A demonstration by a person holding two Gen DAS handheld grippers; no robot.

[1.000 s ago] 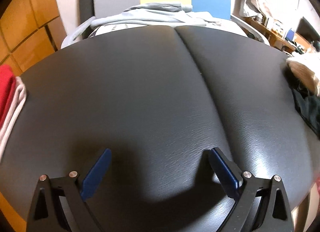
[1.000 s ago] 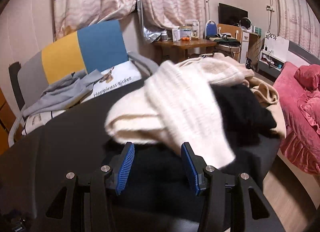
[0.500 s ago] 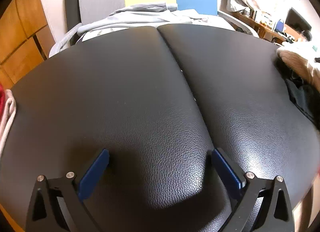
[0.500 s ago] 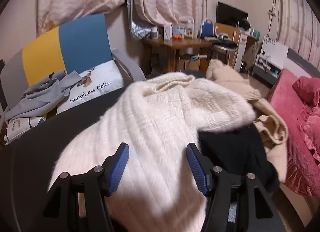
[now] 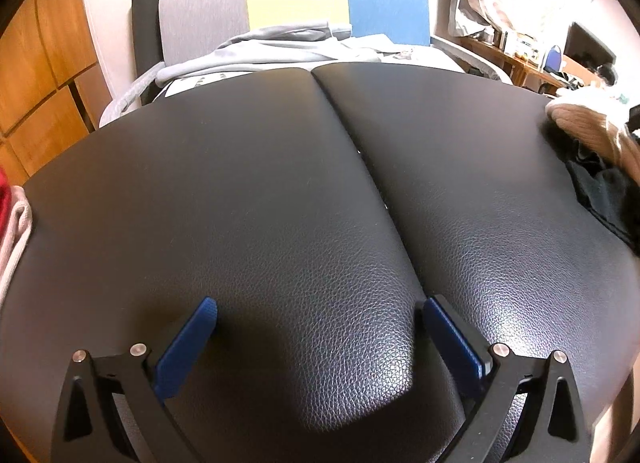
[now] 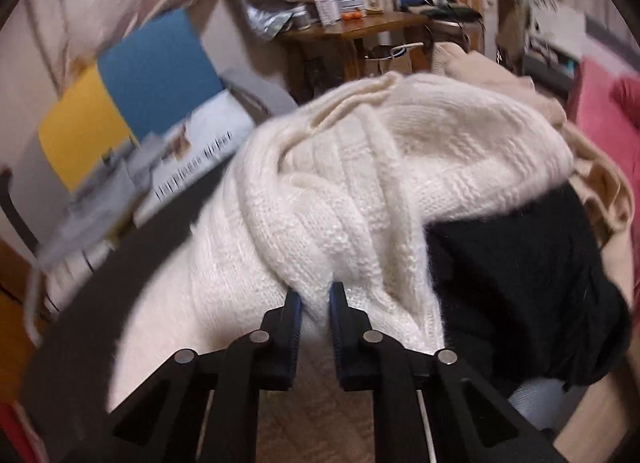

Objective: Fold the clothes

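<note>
Right wrist view: right gripper (image 6: 314,301) closing on a raised fold of the thick cream cable-knit sweater (image 6: 340,203), knit pinched between the blue pads, near the front edge of the heap. Sweater draped over a fuzzy black knit garment (image 6: 520,275) and a beige knit garment (image 6: 600,191), all piled at the right end of the black leather-grain padded table (image 5: 280,183). Step in hand, at a guess: picking the first garment off the pile, with no folding begun. Next move likely calls for lifting the sweater free of the black knit without dragging it along, then carrying it across to the bare middle of the table and spreading it flat.

Left wrist view: left gripper (image 5: 320,327) spread wide, nothing between the pads, hovering low over bare table, well apart from the pile. Probably needed soon to catch a second corner of the sweater.

No baskets or bins in sight. Folded red and white cloth (image 5: 10,219) at the table's left edge, possibly finished pieces, though too little showing to tell.
</note>
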